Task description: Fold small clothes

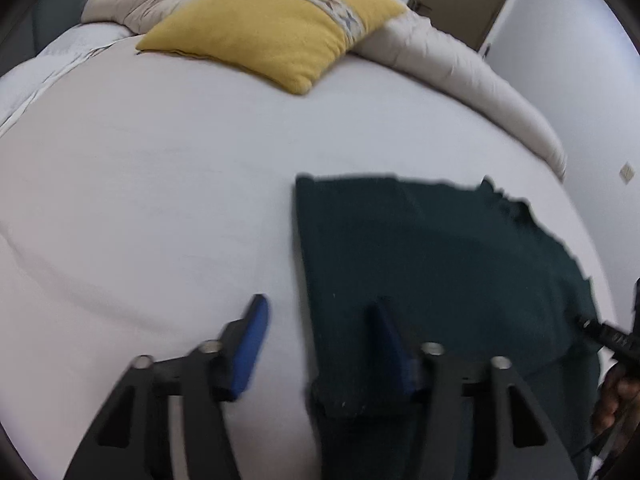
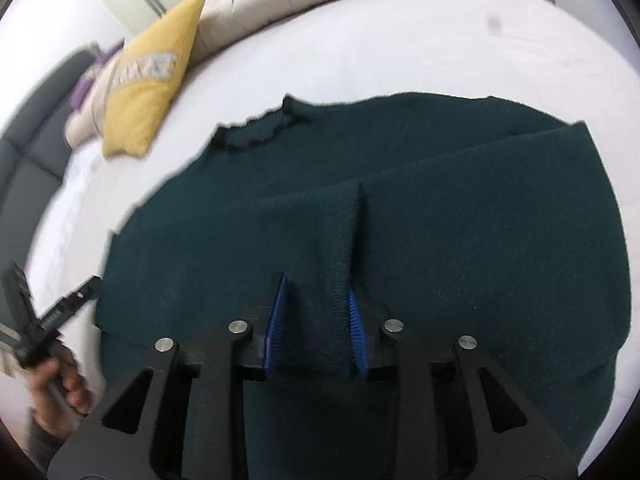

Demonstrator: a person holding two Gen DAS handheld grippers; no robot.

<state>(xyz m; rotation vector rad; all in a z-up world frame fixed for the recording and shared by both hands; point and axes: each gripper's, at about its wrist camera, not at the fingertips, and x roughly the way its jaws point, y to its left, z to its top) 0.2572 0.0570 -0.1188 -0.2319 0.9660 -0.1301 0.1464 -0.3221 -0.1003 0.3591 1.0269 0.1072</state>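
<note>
The dark green sweater [image 2: 400,220] is laid flat on the white bed sheet [image 1: 140,200], near the front edge of the bed. In the left wrist view, its straight left edge runs away from the camera, and a wide stretch of bare sheet lies to the left of that edge. In the right wrist view, bare sheet is seen beyond the neckline and to the far right of the garment.

The left gripper [image 1: 320,320] is positioned over the sweater's left edge. Its jaws are parted: one blue pad [image 1: 250,344] stands over the bare sheet, and the other is seen against the green fabric. The edge of the sweater runs between the two pads. Whether either pad presses on the fabric cannot be told because of blur.

The right gripper [image 2: 316,304] is positioned over the middle of the sweater. Its jaws stand partly apart, and a raised ridge of knit fabric lies between the blue pads [image 2: 277,316]. The ridge touches the right pad; a gap is seen at the left pad, so the fabric is not clamped. A folded-over panel of the sweater lies to the right of the ridge.

Farther off, a yellow cushion [image 1: 272,28] rests on the sheet, well apart from the sweater. Behind it, a beige duvet [image 1: 460,76] is bunched along the far edge of the bed.
</note>
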